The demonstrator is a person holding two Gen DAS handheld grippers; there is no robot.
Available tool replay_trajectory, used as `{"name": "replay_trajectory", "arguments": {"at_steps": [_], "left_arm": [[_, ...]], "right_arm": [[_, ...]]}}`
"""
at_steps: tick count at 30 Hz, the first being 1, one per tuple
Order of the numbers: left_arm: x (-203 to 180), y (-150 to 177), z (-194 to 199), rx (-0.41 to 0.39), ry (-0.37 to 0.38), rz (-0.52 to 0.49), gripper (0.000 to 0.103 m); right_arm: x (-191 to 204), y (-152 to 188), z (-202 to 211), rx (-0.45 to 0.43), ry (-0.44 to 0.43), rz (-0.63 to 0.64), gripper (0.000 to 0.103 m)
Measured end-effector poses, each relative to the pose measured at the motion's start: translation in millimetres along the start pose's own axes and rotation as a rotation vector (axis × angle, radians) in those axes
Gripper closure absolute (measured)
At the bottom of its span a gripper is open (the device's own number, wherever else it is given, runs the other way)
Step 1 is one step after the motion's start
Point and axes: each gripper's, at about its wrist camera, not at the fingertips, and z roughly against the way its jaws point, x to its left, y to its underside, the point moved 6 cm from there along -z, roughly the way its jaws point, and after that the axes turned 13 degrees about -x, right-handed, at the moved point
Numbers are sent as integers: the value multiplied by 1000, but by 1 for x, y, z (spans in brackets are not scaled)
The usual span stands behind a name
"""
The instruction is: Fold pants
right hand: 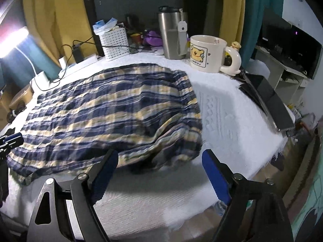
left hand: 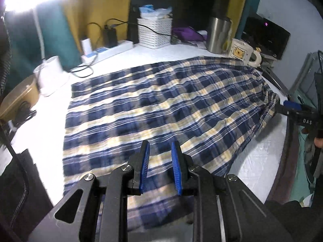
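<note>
My left hand-held gripper (left hand: 160, 148), jaws narrowly apart and empty, hovers over the pants (left hand: 161, 104). Only the right view shows my right hand-held gripper (right hand: 160, 157) gaping wide, the mug (right hand: 208, 53) at one o'clock.

A: The pants (left hand: 153, 104) look like soft, crinkled woven cloth, matt. The table cover (right hand: 232, 109)?

B: White textured fabric, rough. The tumbler (right hand: 171, 34) is brushed metal, the mug (right hand: 206, 54) glossy ceramic, the basket (left hand: 154, 33) white slatted plastic. The left gripper's pads (left hand: 145, 167) are ribbed blue rubber.
</note>
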Motion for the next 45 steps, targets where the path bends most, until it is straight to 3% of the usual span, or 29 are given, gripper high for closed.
{"name": "replay_trajectory", "arguments": {"at_steps": [4, 8, 16, 22, 45], "left_arm": [[19, 7, 11, -9, -44, 33, 70], [45, 15, 18, -3, -106, 76, 68], [85, 24, 29, 2, -218, 153, 68], [104, 34, 27, 30, -270, 197, 68], [131, 29, 9, 82, -351, 227, 67]], "right_arm": [[9, 9, 1, 17, -29, -10, 14], [18, 20, 0, 40, -76, -26, 0], [19, 29, -14, 74, -140, -83, 0], [21, 17, -32, 71, -159, -91, 0], [10, -36, -90, -10, -219, -261, 0]]}}
